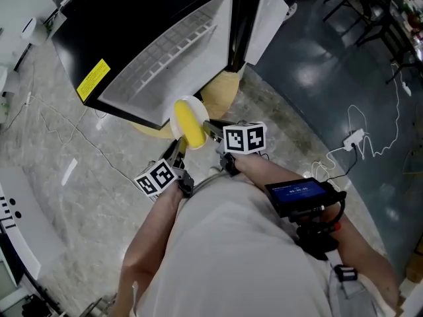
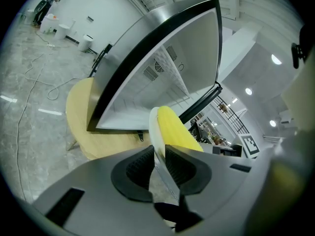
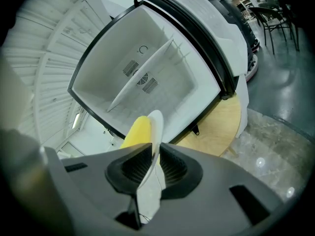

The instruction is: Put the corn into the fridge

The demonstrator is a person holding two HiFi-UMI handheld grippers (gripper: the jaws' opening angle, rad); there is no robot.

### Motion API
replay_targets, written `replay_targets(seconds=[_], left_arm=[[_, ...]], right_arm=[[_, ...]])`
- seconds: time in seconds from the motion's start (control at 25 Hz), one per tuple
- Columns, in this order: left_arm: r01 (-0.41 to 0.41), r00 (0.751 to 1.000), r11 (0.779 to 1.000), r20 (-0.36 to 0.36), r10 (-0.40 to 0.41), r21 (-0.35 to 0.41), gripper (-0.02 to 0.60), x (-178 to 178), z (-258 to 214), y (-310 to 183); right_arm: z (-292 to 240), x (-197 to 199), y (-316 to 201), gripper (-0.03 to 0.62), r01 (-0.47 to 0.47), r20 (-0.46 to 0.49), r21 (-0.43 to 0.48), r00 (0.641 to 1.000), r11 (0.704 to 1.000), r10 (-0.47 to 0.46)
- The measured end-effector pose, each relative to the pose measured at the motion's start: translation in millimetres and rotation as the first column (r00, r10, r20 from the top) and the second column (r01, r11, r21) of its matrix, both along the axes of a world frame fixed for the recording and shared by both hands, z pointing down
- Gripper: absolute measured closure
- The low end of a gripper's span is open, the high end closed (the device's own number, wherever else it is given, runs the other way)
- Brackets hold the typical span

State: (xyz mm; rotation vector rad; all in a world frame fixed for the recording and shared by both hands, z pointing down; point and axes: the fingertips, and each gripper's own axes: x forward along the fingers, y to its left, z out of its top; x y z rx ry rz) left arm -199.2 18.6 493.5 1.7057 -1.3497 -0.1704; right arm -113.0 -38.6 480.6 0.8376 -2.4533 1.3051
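A yellow corn cob (image 1: 190, 127) lies on a small white plate (image 1: 179, 108), held in the air in front of the open black mini fridge (image 1: 158, 51). My left gripper (image 1: 177, 153) is shut on the plate's near-left rim and my right gripper (image 1: 213, 130) is shut on its right rim. In the left gripper view the pads of the left gripper (image 2: 157, 161) pinch the thin plate (image 2: 154, 132), with the corn (image 2: 175, 127) just beyond. In the right gripper view the right gripper (image 3: 153, 163) clamps the plate (image 3: 156, 129), the corn (image 3: 137, 132) to its left. The fridge (image 3: 147, 68) shows a white inside with one shelf.
The fridge stands on a round wooden table (image 1: 223, 92), and its white-lined door (image 1: 269, 13) swings open to the right. Cables and a power strip (image 1: 353, 138) lie on the floor at right. Chairs (image 1: 360, 5) stand far right. A screen device (image 1: 301, 193) sits on the right forearm.
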Motion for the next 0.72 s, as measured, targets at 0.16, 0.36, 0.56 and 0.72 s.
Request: replay_targets(seconds=[0.16, 0.36, 0.56, 0.72], left_arm=[[0.009, 1.000, 1.000, -0.010, -0.010, -0.015, 0.509, -2, 4, -27], [0.030, 0.999, 0.999, -0.012, -0.031, -0.037, 0.509, -6, 9, -43], [0.049, 0.999, 0.997, -0.006, -0.050, -0.062, 0.509, -2, 14, -48], [0.070, 0.997, 0.994, -0.015, -0.071, -0.089, 0.509, 0, 24, -56]], right_arm=[[9, -4, -27, 0.543, 0.010, -0.011, -0.020, 1.000, 1.000, -0.010], [12, -8, -46, 0.543, 0.037, -0.016, -0.036, 0.999, 0.999, -0.037], [19, -5, -52, 0.543, 0.059, -0.020, -0.065, 0.998, 0.996, -0.060], [29, -5, -64, 0.543, 0.070, -0.031, -0.093, 0.997, 0.993, -0.074]])
